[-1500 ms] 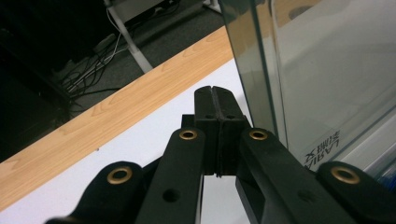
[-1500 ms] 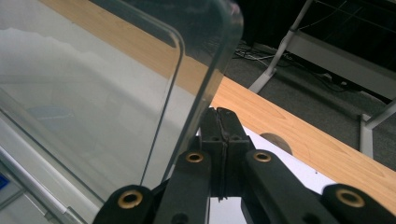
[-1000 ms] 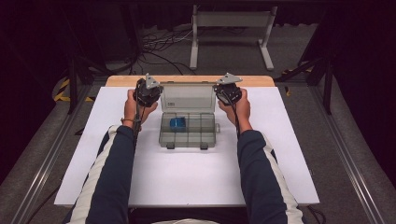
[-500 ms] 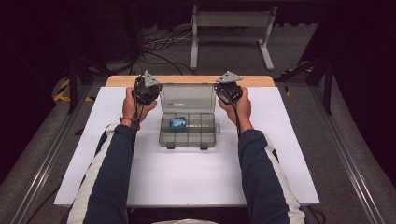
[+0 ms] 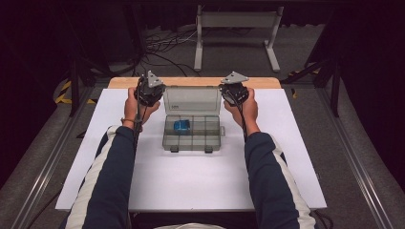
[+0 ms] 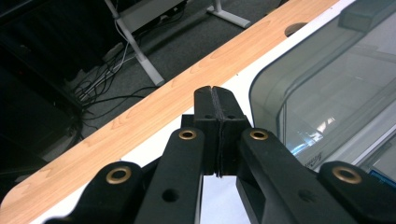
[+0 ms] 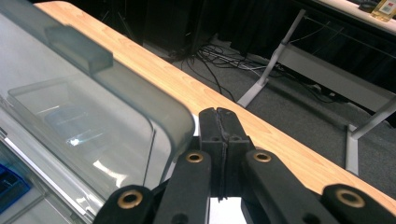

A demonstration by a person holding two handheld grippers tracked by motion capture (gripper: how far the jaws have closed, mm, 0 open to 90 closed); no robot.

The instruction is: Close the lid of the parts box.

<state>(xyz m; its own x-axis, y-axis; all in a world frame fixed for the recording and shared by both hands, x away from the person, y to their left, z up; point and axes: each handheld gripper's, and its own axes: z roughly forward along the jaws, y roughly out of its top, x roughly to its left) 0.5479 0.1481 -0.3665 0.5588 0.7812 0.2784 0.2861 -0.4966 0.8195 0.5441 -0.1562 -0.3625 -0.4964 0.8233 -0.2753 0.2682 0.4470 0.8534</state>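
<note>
A clear plastic compartment box [image 5: 192, 137] lies in the middle of the white table [image 5: 191, 176], its lid [image 5: 192, 100] standing open at the back. A small blue object [image 5: 182, 125] rests in a rear-left compartment. My left gripper [image 5: 149, 90] is held just left of the lid, jaws pressed together with nothing between them [image 6: 215, 100]. My right gripper [image 5: 234, 88] is held just right of the lid, also shut and empty [image 7: 218, 121]. The lid [image 6: 327, 88] fills the right of the left gripper view, and the lid [image 7: 79, 107] fills the left of the right gripper view.
A wooden strip [image 5: 191, 82] runs along the table's far edge. Beyond it are a metal stand [image 5: 236, 33] and loose cables [image 5: 167, 45] on the dark floor. Bare white tabletop lies in front of the box and to both sides.
</note>
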